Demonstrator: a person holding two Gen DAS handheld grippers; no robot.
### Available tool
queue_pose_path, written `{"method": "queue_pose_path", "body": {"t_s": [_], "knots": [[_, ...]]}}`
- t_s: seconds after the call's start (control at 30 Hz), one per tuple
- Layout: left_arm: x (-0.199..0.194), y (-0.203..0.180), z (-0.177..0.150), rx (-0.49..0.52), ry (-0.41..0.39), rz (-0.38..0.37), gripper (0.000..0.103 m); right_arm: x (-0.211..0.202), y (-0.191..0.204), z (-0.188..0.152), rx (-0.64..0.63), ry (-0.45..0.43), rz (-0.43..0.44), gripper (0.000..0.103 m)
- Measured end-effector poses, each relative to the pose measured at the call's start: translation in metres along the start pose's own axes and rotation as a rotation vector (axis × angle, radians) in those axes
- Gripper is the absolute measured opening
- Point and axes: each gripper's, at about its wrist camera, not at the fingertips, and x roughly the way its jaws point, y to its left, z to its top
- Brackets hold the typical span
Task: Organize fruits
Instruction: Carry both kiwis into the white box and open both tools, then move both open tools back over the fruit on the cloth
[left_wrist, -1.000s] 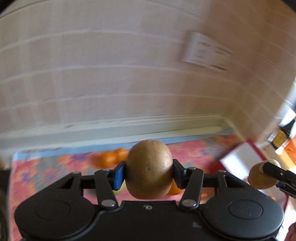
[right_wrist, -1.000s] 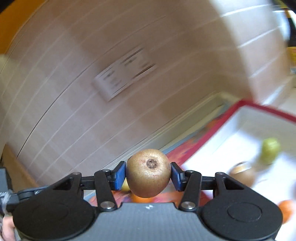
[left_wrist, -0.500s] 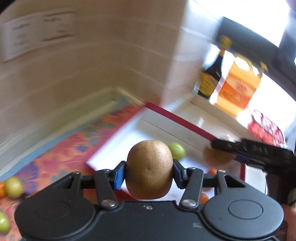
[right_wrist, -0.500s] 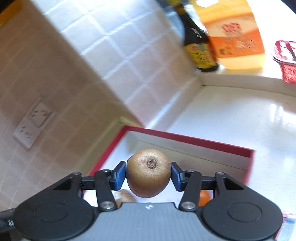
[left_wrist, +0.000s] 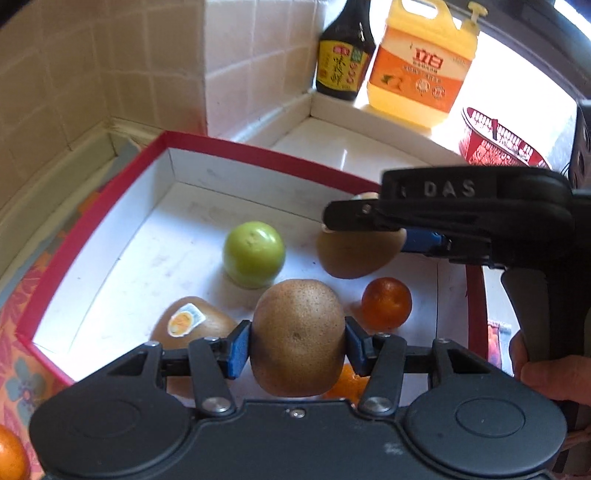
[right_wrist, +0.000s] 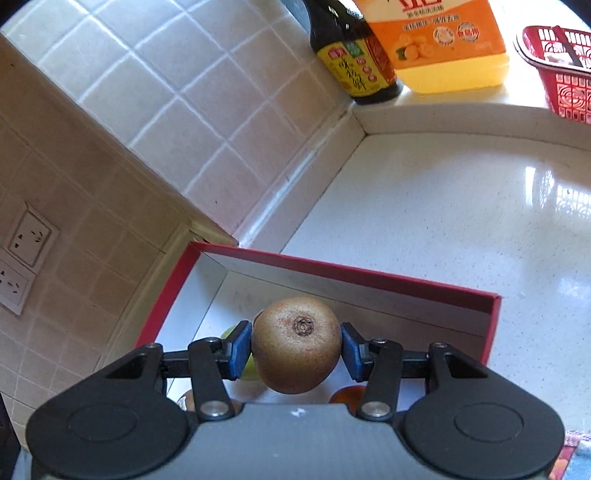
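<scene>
We've got both grippers (left_wrist: 297, 338) (right_wrist: 296, 345) clamped on kiwis, left one's over the red box (left_wrist: 88, 221), free floor ~11 o'clock.

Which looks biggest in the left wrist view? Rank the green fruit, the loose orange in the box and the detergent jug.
1. Detergent jug, though farthest from the camera.
2. Green fruit.
3. Orange, clearly smaller than the green fruit beside it in the red box.
</scene>
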Motion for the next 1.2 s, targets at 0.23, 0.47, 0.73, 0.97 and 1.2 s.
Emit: {"method": "queue_pose_path", "body": {"t_s": [0.23, 0.47, 0.73, 0.97, 1.2], "knots": [[0.012, 0.006, -0.005, -0.062, 0.036, -0.007, 0.064, 0.001, -0.005, 0.004, 0.071, 0.003, 0.032, 0.057], [-0.007, -0.001, -0.003, -0.048, -0.01, 0.001, 0.072, -0.014, -0.002, 0.008, 0.072, -0.035, 0.032, 0.064], [-0.031, -0.003, -0.004, -0.047, -0.044, 0.029, 0.073, -0.025, 0.003, 0.008, 0.078, -0.026, 0.021, 0.07], [-0.058, 0.005, -0.008, -0.076, -0.081, 0.074, 0.073, -0.037, 0.024, 0.005, 0.032, -0.017, 0.022, 0.071], [-0.103, 0.029, -0.02, -0.146, -0.138, 0.152, 0.073, -0.05, 0.064, -0.001, -0.042, -0.009, 0.054, 0.072]]}}
